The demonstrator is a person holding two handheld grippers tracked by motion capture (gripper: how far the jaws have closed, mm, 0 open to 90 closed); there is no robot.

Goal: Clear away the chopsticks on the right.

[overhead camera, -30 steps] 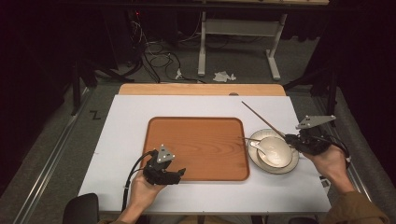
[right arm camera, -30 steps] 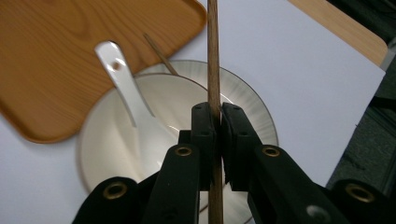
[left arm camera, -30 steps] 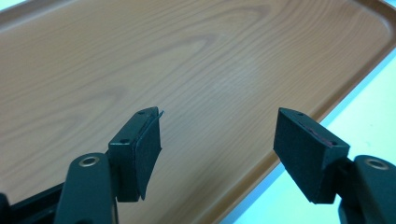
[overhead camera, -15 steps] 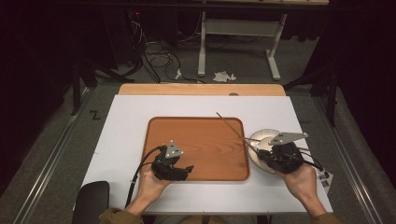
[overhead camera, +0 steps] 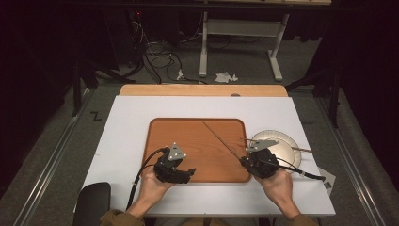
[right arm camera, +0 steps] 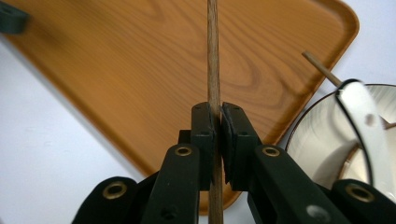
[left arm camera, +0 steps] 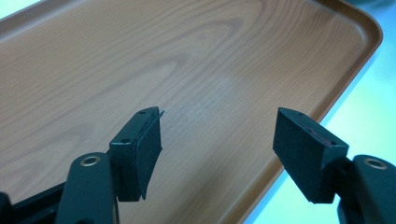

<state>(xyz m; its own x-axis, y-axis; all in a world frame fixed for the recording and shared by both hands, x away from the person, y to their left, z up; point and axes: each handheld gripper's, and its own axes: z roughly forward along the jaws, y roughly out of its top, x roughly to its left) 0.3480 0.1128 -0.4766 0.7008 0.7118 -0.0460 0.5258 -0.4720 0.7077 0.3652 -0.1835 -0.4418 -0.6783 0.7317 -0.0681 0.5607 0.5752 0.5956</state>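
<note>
My right gripper (overhead camera: 244, 161) hovers by the front right corner of the wooden tray (overhead camera: 188, 136), shut on a thin wooden chopstick (overhead camera: 221, 140) that slants up and to the left above the tray. In the right gripper view the jaws (right arm camera: 217, 121) pinch the chopstick (right arm camera: 213, 51) low on its shaft, over the tray (right arm camera: 116, 60). My left gripper (overhead camera: 188, 173) sits at the tray's front edge. In the left gripper view it (left arm camera: 217, 140) is open, with only the bare tray (left arm camera: 140, 56) between the pads.
A white plate (overhead camera: 282, 148) stands right of the tray on the white table (overhead camera: 127, 122), with a second chopstick (right arm camera: 322, 69) and a white spoon (right arm camera: 362, 116) resting on it. A dark object (overhead camera: 91, 202) lies at the front left corner.
My right gripper has carried the chopstick left and down, from over the plate to the tray's front right corner. The left gripper has barely shifted.
</note>
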